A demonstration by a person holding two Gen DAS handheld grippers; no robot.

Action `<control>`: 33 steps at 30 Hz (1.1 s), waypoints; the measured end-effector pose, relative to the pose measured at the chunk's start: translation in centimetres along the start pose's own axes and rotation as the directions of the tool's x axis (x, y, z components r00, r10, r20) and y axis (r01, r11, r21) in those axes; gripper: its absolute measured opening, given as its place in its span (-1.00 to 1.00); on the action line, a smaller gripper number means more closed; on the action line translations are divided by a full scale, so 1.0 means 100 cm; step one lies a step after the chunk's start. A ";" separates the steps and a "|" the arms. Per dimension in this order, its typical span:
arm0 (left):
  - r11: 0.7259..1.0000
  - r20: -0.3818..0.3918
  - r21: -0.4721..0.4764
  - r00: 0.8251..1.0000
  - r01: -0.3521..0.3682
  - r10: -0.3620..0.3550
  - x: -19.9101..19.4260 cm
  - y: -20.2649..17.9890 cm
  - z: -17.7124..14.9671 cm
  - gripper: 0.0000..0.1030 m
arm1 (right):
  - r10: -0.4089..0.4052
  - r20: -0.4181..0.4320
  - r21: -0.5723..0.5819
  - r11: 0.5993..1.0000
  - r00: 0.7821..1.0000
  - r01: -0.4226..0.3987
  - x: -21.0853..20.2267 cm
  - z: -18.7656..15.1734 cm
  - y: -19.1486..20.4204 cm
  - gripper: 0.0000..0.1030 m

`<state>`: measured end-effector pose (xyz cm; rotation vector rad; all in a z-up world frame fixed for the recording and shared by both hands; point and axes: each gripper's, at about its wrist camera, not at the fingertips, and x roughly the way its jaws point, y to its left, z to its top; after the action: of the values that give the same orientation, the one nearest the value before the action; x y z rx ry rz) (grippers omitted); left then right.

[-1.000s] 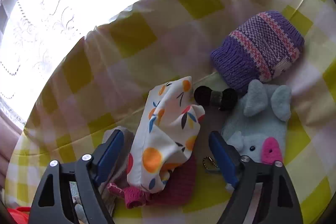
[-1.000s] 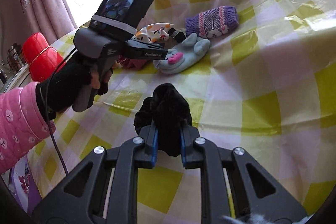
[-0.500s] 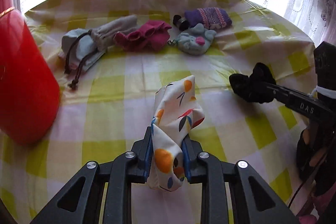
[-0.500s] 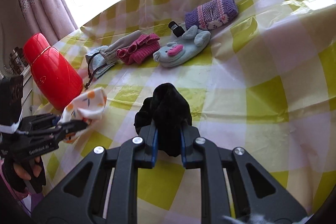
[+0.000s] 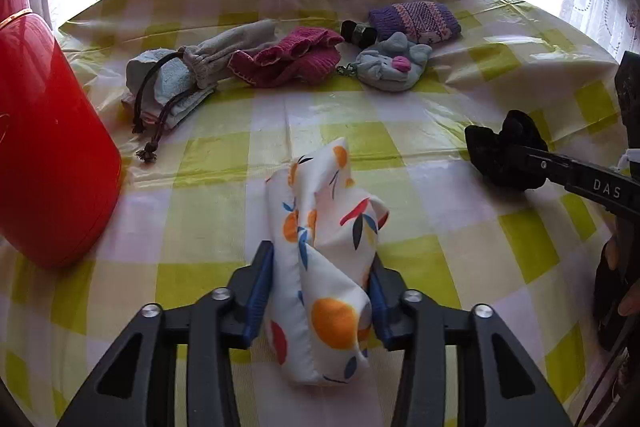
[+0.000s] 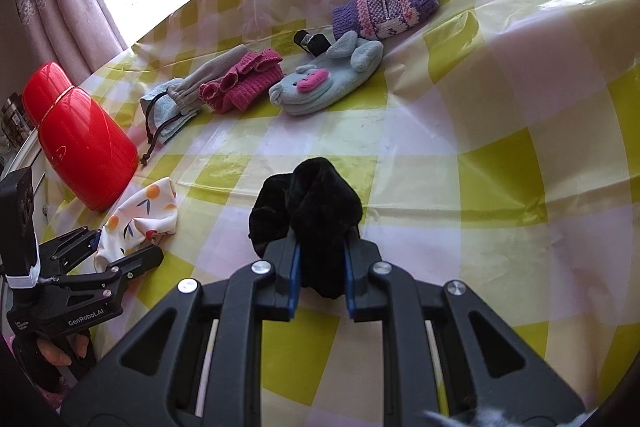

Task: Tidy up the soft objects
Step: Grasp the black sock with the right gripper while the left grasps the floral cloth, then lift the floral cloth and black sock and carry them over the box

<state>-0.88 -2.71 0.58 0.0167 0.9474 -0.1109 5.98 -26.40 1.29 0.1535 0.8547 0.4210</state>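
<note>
Yellow-and-white checked plastic tablecloth (image 5: 224, 163) covers the table; light comes from the lace-curtained window behind. Left gripper (image 5: 318, 283): blue pads either side of a white fruit-print fabric pouch (image 5: 324, 247); jaws have just been opening a little, pouch between them, its sides touching both pads, so the grip reads as loosened but not let go; pouch's lower end hangs below the jaws, upper end stands up above the cloth. In the right wrist view the same pouch (image 6: 140, 219) sits in the left gripper (image 6: 120, 247) near the table's near-left edge, just beside a red thermos flask (image 6: 80, 143) lying tilted. Right gripper (image 6: 320, 267): jaws clenched tight on a black fluffy item (image 6: 308, 211), exact kind not discernible; it bulges above the pads. Same black item (image 5: 504, 155) appears at the right of the left wrist view, well apart from the pouch. Row at the far side of the table, left to right: grey drawstring bag (image 5: 180, 79); pink knitted piece (image 5: 292, 59) touching it; pale blue plush animal pouch (image 5: 392, 65); purple patterned knit (image 5: 416, 21) behind it; small black cylinder (image 5: 358, 31) between pink knit and purple knit.
</note>
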 end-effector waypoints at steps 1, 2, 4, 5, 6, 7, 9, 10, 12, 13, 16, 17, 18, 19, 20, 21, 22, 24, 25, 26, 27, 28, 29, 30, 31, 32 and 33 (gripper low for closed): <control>1.000 -0.005 -0.013 1.000 0.013 -0.014 -0.005 0.001 -0.004 -0.31 | 0.002 0.003 -0.001 1.000 1.000 -0.002 -0.001 0.000 0.000 -0.60; 0.999 -0.008 -0.035 1.000 0.027 -0.028 -0.010 0.004 -0.009 -0.34 | 0.001 0.015 -0.002 1.000 1.000 -0.001 -0.003 0.000 0.000 -0.60; 0.994 -0.006 -0.098 0.999 0.052 -0.052 -0.023 0.011 -0.020 -0.35 | 0.003 0.066 0.009 1.000 0.998 -0.003 -0.017 -0.004 0.002 -0.60; 0.990 0.001 -0.127 0.998 0.058 -0.059 -0.031 0.015 -0.025 -0.35 | 0.035 0.088 0.034 0.999 0.995 -0.038 -0.028 -0.007 0.002 -0.60; 0.986 0.022 -0.152 0.998 0.064 -0.061 -0.042 0.018 -0.029 -0.35 | 0.064 0.123 0.058 0.996 0.990 -0.071 -0.042 -0.012 0.004 -0.60; 0.983 0.051 -0.171 0.997 0.069 -0.061 -0.055 0.021 -0.033 -0.35 | 0.081 0.160 0.069 0.993 0.984 -0.093 -0.055 -0.017 0.007 -0.60; 0.981 0.120 -0.178 0.991 0.080 -0.059 -0.083 0.023 -0.035 -0.35 | 0.104 0.225 0.053 0.992 0.969 -0.118 -0.082 -0.024 0.020 -0.60; 0.982 0.153 -0.169 0.987 0.080 -0.054 -0.095 0.022 -0.034 -0.35 | 0.113 0.251 0.036 0.991 0.961 -0.126 -0.095 -0.025 0.027 -0.60; 0.988 0.209 -0.141 0.977 0.065 -0.035 -0.117 0.018 -0.030 -0.35 | 0.126 0.295 0.005 0.991 0.947 -0.133 -0.120 -0.024 0.041 -0.60; 0.990 0.232 -0.131 0.972 0.055 -0.023 -0.127 0.015 -0.027 -0.35 | 0.130 0.316 -0.012 0.991 0.940 -0.133 -0.132 -0.023 0.048 -0.60; 0.991 0.297 -0.124 0.955 0.044 -0.005 -0.154 0.007 -0.022 -0.34 | 0.128 0.378 -0.065 0.992 0.917 -0.112 -0.167 -0.023 0.070 -0.60; 0.992 0.319 -0.118 0.948 0.035 0.004 -0.163 0.004 -0.022 -0.34 | 0.129 0.395 -0.082 0.991 0.910 -0.105 -0.178 -0.024 0.076 -0.60; 0.994 0.339 -0.109 0.941 0.021 0.017 -0.171 0.000 -0.023 -0.34 | 0.126 0.412 -0.099 0.991 0.902 -0.094 -0.189 -0.026 0.083 -0.60; 0.995 0.359 -0.100 0.933 0.011 0.026 -0.179 -0.003 -0.023 -0.34 | 0.124 0.428 -0.117 0.990 0.895 -0.081 -0.198 -0.028 0.091 -0.60; 0.996 0.377 -0.094 0.926 0.005 0.031 -0.187 -0.005 -0.024 -0.34 | 0.125 0.442 -0.133 0.988 0.888 -0.073 -0.207 -0.031 0.098 -0.60; 0.996 0.393 -0.089 0.919 0.002 0.033 -0.194 -0.007 -0.026 -0.34 | 0.130 0.453 -0.147 0.987 0.882 -0.070 -0.215 -0.033 0.105 -0.60; 0.997 0.408 -0.082 0.912 -0.005 0.038 -0.201 -0.009 -0.027 -0.33 | 0.137 0.461 -0.162 0.984 0.877 -0.069 -0.222 -0.036 0.112 -0.60; 0.998 0.436 -0.065 0.899 -0.023 0.049 -0.214 -0.012 -0.030 -0.33 | 0.146 0.468 -0.192 0.980 0.871 -0.061 -0.233 -0.041 0.125 -0.60; 0.998 0.446 -0.060 0.894 -0.025 0.049 -0.220 -0.013 -0.031 -0.33 | 0.150 0.470 -0.205 0.977 0.870 -0.058 -0.237 -0.043 0.131 -0.60; 0.998 0.454 -0.061 0.890 -0.021 0.046 -0.226 -0.012 -0.032 -0.33 | 0.156 0.471 -0.215 0.975 0.868 -0.058 -0.240 -0.044 0.135 -0.60; 0.998 0.463 -0.064 0.885 -0.018 0.046 -0.231 -0.011 -0.033 -0.33 | 0.161 0.471 -0.224 0.973 0.867 -0.058 -0.244 -0.046 0.139 -0.60; 0.998 0.470 -0.065 0.882 -0.018 0.046 -0.235 -0.010 -0.033 -0.33 | 0.163 0.471 -0.231 0.971 0.867 -0.056 -0.246 -0.047 0.143 -0.60; 0.998 0.475 -0.066 0.878 -0.021 0.050 -0.239 -0.009 -0.034 -0.33 | 0.165 0.470 -0.237 0.970 0.867 -0.056 -0.248 -0.047 0.146 -0.60; 0.998 0.479 -0.066 0.876 -0.025 0.054 -0.243 -0.008 -0.035 -0.33 | 0.169 0.470 -0.241 0.969 0.867 -0.058 -0.251 -0.048 0.149 -0.60; 0.997 0.482 -0.066 0.875 -0.027 0.056 -0.246 -0.006 -0.036 -0.33 | 0.174 0.470 -0.246 0.967 0.865 -0.061 -0.253 -0.048 0.152 -0.60; 0.997 0.485 -0.066 0.873 -0.030 0.059 -0.250 -0.006 -0.037 -0.33 | 0.180 0.472 -0.254 0.965 0.863 -0.062 -0.255 -0.049 0.155 -0.60; 0.997 0.489 -0.066 0.870 -0.036 0.064 -0.253 -0.005 -0.038 -0.33 | 0.184 0.474 -0.261 0.963 0.861 -0.062 -0.257 -0.049 0.158 -0.60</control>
<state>-18.65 -0.73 18.90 -0.0370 0.4361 -0.0370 -17.34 -23.03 20.75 0.0879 0.2809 0.5716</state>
